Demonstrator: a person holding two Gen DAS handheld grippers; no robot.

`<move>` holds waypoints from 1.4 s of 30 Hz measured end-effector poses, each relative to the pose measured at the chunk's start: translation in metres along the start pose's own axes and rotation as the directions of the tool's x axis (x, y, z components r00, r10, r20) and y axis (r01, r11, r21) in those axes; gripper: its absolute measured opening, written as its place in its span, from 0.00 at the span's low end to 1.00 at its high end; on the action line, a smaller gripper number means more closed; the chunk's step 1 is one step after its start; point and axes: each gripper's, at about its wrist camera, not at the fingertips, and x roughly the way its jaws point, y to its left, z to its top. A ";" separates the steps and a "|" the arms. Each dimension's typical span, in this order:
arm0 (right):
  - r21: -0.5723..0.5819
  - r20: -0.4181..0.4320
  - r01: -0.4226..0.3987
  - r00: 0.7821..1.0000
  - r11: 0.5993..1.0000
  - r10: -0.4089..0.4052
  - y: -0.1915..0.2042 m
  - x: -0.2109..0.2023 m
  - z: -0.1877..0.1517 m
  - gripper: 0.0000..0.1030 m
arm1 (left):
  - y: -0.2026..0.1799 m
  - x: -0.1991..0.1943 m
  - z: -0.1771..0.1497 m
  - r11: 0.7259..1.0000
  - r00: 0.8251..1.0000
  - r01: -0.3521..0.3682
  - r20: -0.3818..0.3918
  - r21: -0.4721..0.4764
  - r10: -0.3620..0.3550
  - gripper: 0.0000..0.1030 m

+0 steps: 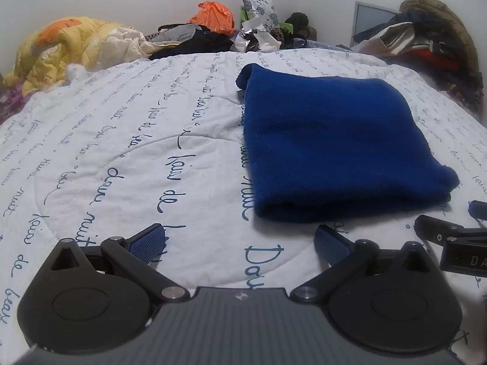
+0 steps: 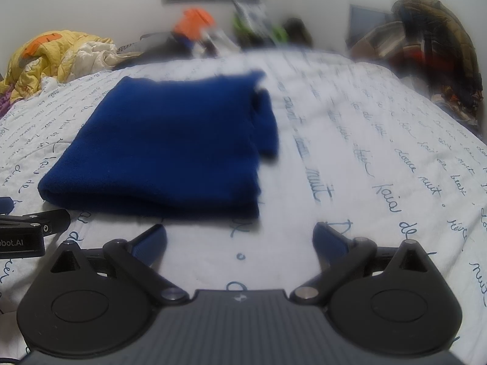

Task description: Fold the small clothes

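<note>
Folded blue cloth (image 1: pixel 334 140) lies on script-printed white quilt (image 1: pixel 121 152).

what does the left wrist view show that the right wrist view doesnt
Only the left wrist view shows the left gripper from behind, jaws open, with the right gripper at its right edge, and sharp detail of the orange bag. Only the right wrist view shows the right gripper from behind, jaws open, and a sleeve-like flap on the cloth's right side. Both show the folded blue garment on the script-printed quilt.
</note>
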 end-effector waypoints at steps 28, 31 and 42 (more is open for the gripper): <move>0.001 0.000 0.000 1.000 1.000 0.000 0.000 0.000 0.000 1.00 | -0.003 -0.006 -0.011 0.995 0.997 0.074 0.026 0.072 -0.076 1.00; 0.001 0.000 0.000 1.000 1.000 0.000 0.000 0.000 0.000 1.00 | -0.004 -0.005 -0.011 0.994 0.996 0.078 0.024 0.070 -0.080 1.00; 0.000 0.000 0.000 1.000 1.000 0.000 0.000 0.000 0.000 1.00 | -0.003 -0.006 -0.011 0.994 0.996 0.080 0.023 0.071 -0.082 1.00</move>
